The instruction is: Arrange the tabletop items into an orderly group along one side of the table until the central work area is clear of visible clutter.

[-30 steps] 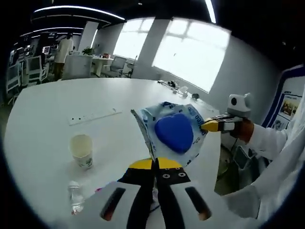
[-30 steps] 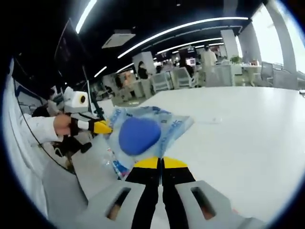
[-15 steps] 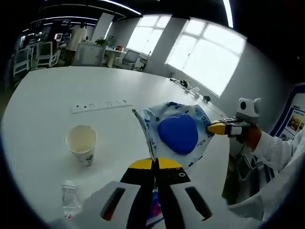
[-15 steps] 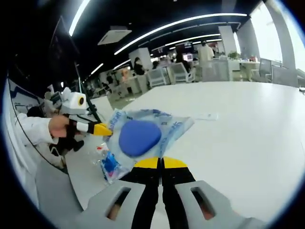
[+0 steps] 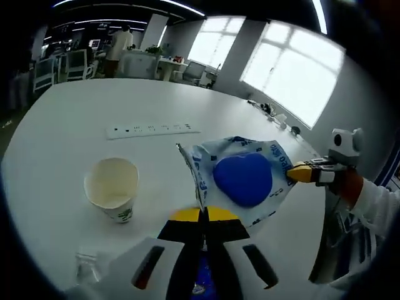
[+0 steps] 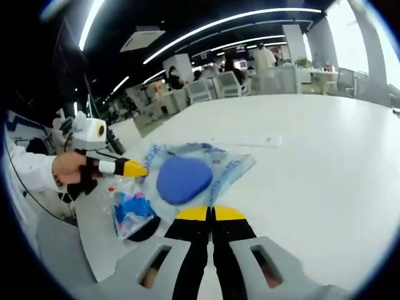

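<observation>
A clear plastic packet [image 5: 240, 178] with blue print and a blue rounded pad inside hangs above the white table [image 5: 62, 137], stretched between both grippers. My left gripper [image 5: 204, 215] is shut on its near edge. My right gripper [image 5: 301, 173] comes in from the right, its yellow tips pinching the far corner. In the right gripper view the same packet [image 6: 184, 179] sits just past my shut right gripper [image 6: 210, 214], and the left gripper [image 6: 128, 167] holds its left corner. A second blue packet [image 6: 130, 209] lies on the table beneath.
A paper cup [image 5: 112, 187] stands upright left of the packet. A white power strip [image 5: 153, 129] lies farther out on the table. A small clear bottle [image 5: 87, 270] lies near the bottom left. Chairs, desks and a standing person [image 5: 119, 47] are beyond the table.
Both views have dropped closer to the table while the packet stays held at both ends. The cup looks nearer, and the second blue packet has come into the right gripper view.
</observation>
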{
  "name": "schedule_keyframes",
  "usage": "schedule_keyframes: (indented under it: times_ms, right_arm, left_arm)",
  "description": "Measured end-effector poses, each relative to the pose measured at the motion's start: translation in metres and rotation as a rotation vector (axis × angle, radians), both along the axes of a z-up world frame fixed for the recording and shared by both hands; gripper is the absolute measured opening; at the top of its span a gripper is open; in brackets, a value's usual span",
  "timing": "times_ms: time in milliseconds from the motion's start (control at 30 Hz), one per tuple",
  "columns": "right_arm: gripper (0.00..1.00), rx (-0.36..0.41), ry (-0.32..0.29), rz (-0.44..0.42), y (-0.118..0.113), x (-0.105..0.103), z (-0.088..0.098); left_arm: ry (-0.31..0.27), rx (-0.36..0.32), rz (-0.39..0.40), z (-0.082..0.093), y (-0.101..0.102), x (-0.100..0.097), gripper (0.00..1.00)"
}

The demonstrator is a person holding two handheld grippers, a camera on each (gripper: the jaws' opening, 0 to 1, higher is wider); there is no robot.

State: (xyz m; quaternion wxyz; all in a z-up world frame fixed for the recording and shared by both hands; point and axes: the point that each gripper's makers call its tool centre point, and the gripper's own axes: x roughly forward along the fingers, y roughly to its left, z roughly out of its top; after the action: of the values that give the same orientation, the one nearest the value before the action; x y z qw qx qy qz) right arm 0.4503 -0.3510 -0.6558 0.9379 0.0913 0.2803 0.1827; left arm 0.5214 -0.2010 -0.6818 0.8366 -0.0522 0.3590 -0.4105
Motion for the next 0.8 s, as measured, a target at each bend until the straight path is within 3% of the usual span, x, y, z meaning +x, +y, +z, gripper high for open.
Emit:
schedule_keyframes:
  times_ms: [367,800]
  right_arm:
    - [0.00,0.006,0.030,0.014,0.001,0.022,-0.025]
    - [0.00,0.012,0.046,0.024,0.000,0.042,-0.043]
  left_arm:
    - [0.056,0.044,0.140,-0.029,0.003,0.013,0.00]
    - [0.093,0.071,0.258,-0.041,0.004,0.024,0.00]
